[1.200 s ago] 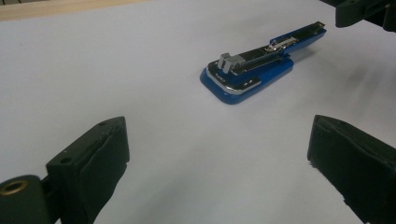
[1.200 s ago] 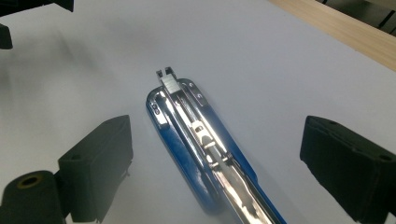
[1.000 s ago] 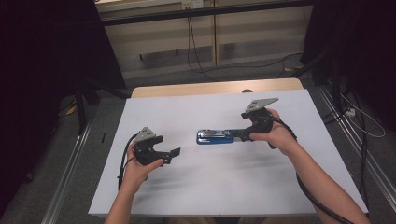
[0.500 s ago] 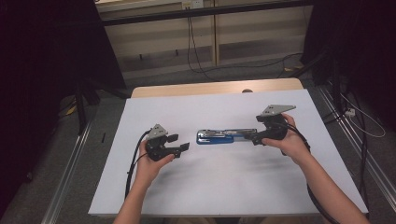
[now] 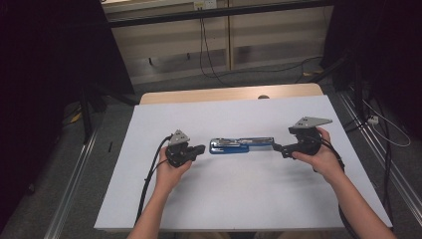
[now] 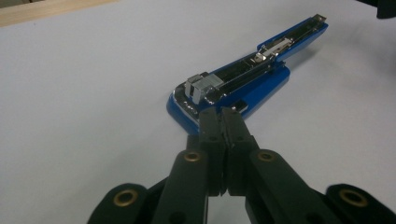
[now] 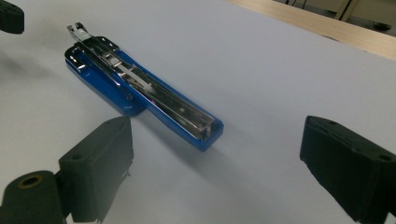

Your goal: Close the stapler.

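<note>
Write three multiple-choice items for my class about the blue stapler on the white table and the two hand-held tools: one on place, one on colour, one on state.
1. Where does the blue metal stapler lie on the white table?
A. between the left tool and the right tool
B. at the far edge, behind both
C. on the floor

2. What colour is the stapler's body?
A. red
B. blue
C. green

3. How do the left tool's jaws stand?
A. wide apart
B. closed together with nothing between them
C. clamped on the stapler

Answers:
1. A, since the high view shows the stapler in line between the two tools.
2. B, since both gripper views show a blue body with a silver metal channel lying open.
3. B, since the left gripper view shows the two black jaws pressed together just short of the stapler's near end, having just been closing.
</note>
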{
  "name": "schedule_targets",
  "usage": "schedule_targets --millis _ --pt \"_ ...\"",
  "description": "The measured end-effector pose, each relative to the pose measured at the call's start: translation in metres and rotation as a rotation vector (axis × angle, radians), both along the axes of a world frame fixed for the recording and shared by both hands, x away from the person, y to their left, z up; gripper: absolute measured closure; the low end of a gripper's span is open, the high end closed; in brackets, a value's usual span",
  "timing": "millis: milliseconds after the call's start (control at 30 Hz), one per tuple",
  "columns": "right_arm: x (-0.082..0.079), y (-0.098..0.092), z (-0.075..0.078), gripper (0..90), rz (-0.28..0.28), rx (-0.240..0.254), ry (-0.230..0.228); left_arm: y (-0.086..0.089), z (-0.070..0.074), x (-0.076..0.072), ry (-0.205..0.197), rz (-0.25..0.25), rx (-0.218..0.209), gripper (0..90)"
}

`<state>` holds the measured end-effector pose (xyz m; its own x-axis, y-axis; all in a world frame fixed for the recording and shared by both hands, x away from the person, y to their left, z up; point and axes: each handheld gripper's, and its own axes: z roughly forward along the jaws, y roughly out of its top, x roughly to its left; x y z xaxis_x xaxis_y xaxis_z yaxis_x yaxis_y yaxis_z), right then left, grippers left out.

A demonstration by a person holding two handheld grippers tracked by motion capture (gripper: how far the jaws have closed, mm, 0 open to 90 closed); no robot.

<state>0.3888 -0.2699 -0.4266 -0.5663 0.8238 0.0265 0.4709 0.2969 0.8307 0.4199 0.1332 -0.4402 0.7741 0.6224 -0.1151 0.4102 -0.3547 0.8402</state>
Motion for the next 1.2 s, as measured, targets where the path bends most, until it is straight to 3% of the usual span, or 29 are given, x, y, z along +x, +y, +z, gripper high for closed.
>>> schedule_targets --millis 533,767,1033,1100,1200 --pt "-0.006 -0.012 -0.015 27.1 -0.038 -0.008 0.004 -0.020 -0.012 0.012 -0.004 -0.010 0.037 90.0" --pt "-0.003 -0.009 -0.019 48.2 -0.022 -0.026 0.015 -0.026 -0.017 0.016 -0.006 -0.019 0.044 90.0" --pt "0.000 -0.005 -0.020 83.1 0.003 -0.047 0.031 -0.031 -0.018 0.017 -0.009 -0.025 0.049 90.0" --pt "0.001 -0.004 -0.020 89.4 -0.001 -0.055 0.034 -0.032 -0.019 0.017 -0.008 -0.030 0.053 90.0" --pt "0.003 -0.003 -0.022 90.0 0.003 -0.052 0.040 -0.033 -0.019 0.018 -0.014 -0.033 0.059 90.0"
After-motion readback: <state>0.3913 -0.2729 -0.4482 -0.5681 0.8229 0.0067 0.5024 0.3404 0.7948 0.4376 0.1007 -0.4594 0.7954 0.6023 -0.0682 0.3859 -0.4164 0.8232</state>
